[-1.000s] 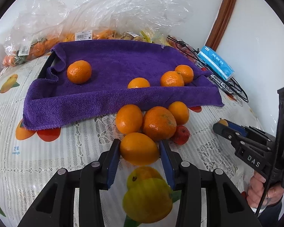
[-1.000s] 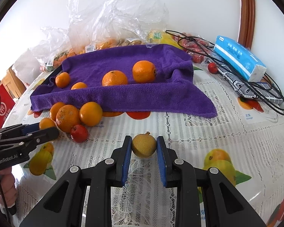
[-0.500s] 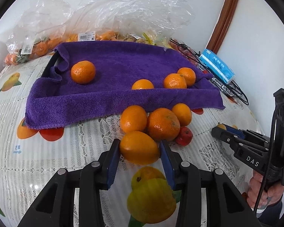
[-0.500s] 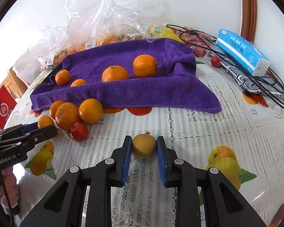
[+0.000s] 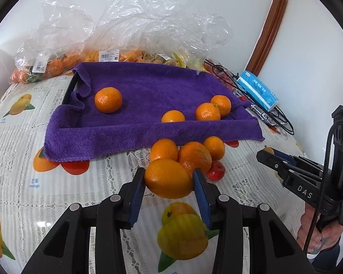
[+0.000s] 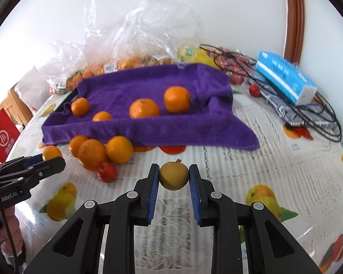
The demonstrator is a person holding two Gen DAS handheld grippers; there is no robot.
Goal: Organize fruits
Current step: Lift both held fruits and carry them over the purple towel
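Observation:
My left gripper (image 5: pixel 169 183) is shut on an orange (image 5: pixel 168 178), held above the tablecloth just in front of three loose oranges (image 5: pixel 194 157) and a small red fruit (image 5: pixel 216 170). My right gripper (image 6: pixel 173 178) is shut on a small yellow-brown fruit (image 6: pixel 173 176) over the middle of the table. A tray covered by a purple towel (image 5: pixel 144 96) holds several oranges (image 5: pixel 108 100); it also shows in the right wrist view (image 6: pixel 148 96). The left gripper shows at the left edge of the right wrist view (image 6: pixel 53 161), the right gripper at the right of the left wrist view (image 5: pixel 266 154).
Plastic bags of fruit (image 5: pixel 107 45) lie behind the tray by the wall. A blue tissue pack (image 6: pixel 285 77), black cables (image 6: pixel 320 114) and small red fruits (image 6: pixel 255 89) lie at the back right. A red box (image 6: pixel 4 134) stands off the table's left.
Both grippers have lifted a little with their fruits and moved toward the tray. The loose oranges have not moved.

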